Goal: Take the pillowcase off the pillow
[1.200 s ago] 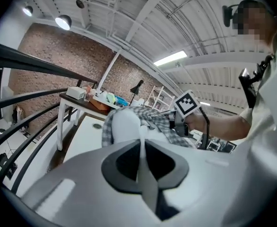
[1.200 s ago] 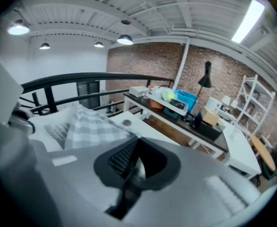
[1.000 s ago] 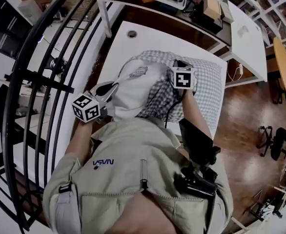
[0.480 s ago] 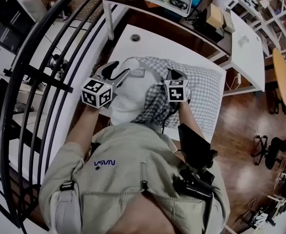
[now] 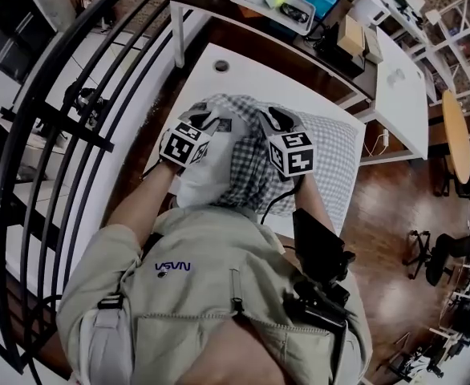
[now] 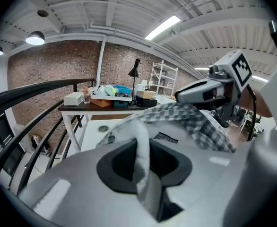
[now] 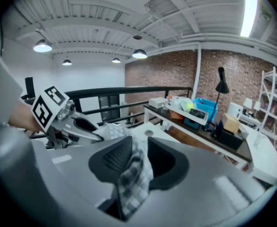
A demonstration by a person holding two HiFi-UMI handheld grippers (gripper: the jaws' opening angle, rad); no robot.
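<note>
Mid-strip: my left gripper's (image 5: 209, 125) jaws have just closed on the pillow (image 5: 199, 184). My right gripper's (image 5: 275, 120) jaws have just opened, with the pillowcase (image 5: 331, 159) loose between them. Next I likely regrip and draw it off the pillow.

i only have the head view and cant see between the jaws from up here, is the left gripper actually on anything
observer: yes. In the left gripper view the left gripper has a fold of the white pillow between its jaws. They have just been closing and now pinch it.
operator: ok and the right one
observer: in the right gripper view the right gripper has a strip of the checked pillowcase hanging between its jaws. They have just been opening, and a gap shows beside the cloth, so it does not look clamped.
</note>
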